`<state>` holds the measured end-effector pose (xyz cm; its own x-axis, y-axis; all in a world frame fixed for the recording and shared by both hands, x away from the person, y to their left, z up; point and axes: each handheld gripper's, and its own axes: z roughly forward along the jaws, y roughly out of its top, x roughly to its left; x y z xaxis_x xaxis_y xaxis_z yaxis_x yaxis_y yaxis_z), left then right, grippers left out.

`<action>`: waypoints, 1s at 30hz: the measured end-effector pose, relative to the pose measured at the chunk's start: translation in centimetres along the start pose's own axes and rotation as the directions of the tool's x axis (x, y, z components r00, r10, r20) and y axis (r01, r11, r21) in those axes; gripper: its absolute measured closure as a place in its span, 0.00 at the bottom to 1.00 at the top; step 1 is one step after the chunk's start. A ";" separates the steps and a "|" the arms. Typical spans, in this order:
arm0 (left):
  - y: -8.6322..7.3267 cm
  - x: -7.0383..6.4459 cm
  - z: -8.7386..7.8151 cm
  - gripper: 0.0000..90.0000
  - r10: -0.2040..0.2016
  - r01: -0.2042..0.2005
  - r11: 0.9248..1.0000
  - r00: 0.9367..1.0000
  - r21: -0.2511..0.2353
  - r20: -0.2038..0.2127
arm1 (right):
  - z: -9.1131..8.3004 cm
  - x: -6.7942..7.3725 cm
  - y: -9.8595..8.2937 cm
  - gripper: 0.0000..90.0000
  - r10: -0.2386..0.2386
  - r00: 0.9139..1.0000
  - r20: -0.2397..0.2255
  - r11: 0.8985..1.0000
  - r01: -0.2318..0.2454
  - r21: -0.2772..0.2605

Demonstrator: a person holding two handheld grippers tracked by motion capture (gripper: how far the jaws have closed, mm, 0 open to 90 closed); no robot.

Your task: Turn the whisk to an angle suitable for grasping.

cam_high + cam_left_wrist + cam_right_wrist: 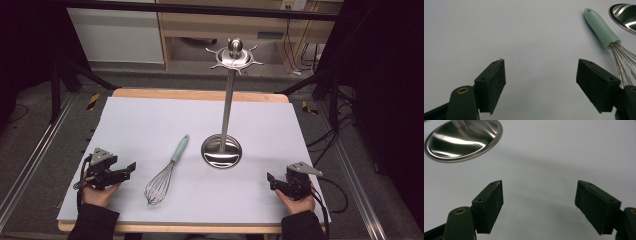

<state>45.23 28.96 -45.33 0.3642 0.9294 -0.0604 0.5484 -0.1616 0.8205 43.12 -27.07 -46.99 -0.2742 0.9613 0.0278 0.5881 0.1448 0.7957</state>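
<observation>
We hold the left gripper (pixel 131 166) and the right gripper (pixel 270 179) low over the matte pale grey mat (pixel 150 120), each with its black, flat-faced jaws spread wide and gripping nothing. The wire balloon whisk with the smooth mint-green handle (pixel 165 174) lies flat on the mat just right of the left gripper, its wires cut off at the edge of the left gripper view. Beside its handle stands the polished steel utensil stand (pixel 226 107), a round dished base, slim post and hooked crown, with no utensil on its hooks.

One whisk (pixel 165 172), one steel utensil stand (pixel 224 120), two hand-held grippers.
</observation>
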 end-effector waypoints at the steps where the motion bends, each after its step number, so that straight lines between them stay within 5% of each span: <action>1: 0.1 -0.1 -0.1 0.26 -0.004 0.004 1.000 1.000 -0.003 0.000 | 0.0 0.0 0.0 0.26 0.001 1.000 -0.006 1.000 -0.001 -0.004; 30: 2.8 -4.2 -0.3 0.31 0.018 -0.019 1.000 0.990 0.009 0.137 | 0.0 -0.1 -0.4 0.27 -0.009 1.000 0.020 1.000 0.008 0.016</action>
<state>44.99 24.72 -42.63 0.4732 0.8723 -0.1231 0.5483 -0.1823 0.8162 42.88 -27.18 -47.32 -0.2645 0.9644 0.0090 0.5975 0.1565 0.7864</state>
